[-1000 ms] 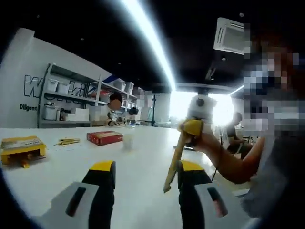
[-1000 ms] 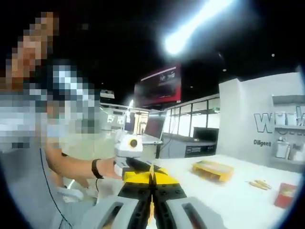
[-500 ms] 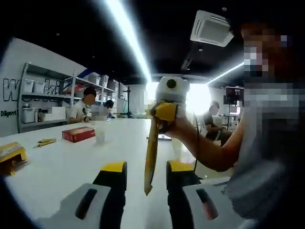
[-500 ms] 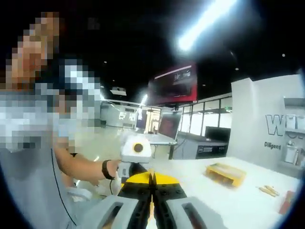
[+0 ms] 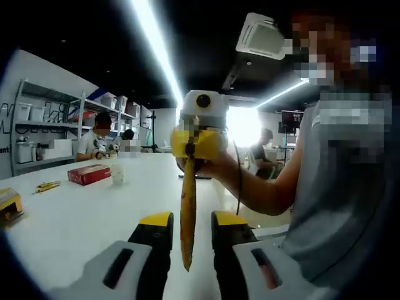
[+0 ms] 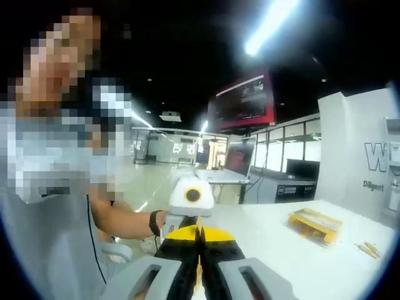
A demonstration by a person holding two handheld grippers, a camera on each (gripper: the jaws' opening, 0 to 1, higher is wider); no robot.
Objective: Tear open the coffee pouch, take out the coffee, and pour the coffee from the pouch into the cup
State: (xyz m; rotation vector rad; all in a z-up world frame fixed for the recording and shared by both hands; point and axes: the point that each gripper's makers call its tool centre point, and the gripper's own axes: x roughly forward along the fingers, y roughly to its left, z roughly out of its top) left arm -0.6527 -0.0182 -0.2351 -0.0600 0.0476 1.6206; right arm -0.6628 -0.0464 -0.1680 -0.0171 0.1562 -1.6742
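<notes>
1. In the left gripper view, a yellow box (image 5: 7,205) sits at the far left edge of the white bench (image 5: 75,219), partly cut off by the frame.
2. A few yellow sticks (image 5: 46,185) lie on the bench just beyond the box.
3. Further along stands a red box (image 5: 89,174), with a small white cup (image 5: 117,174) just beside it on its right.
4. Behind these, a person (image 5: 97,137) sits at the far side of the bench in front of wall shelves (image 5: 44,131) holding white containers.
5. The left tool (image 5: 185,220) rises from the bottom of this view with its jaws open; the gap between its yellow tips is plain.
6. A long yellow pouch (image 5: 187,215) hangs down into that gap, edge-on, and its lower tip ends between the two jaws; I cannot tell whether it touches either one.
7. The top of the pouch is pinched by the right tool (image 5: 195,145), which comes in from above, held in the operator's hand (image 5: 215,165), well clear of the bench.
8. In the right gripper view, the right tool (image 6: 200,235) has its jaws closed, with a thin yellow strip of the pouch (image 6: 199,281) showing in the seam between them.
9. Straight ahead, the left tool (image 6: 186,219) shows end-on, with a wrist wearing a dark band (image 6: 154,222) to its left.
10. To the right, on the bench (image 6: 281,250), lies the yellow box (image 6: 315,224), with the yellow sticks (image 6: 369,249) past it.
</notes>
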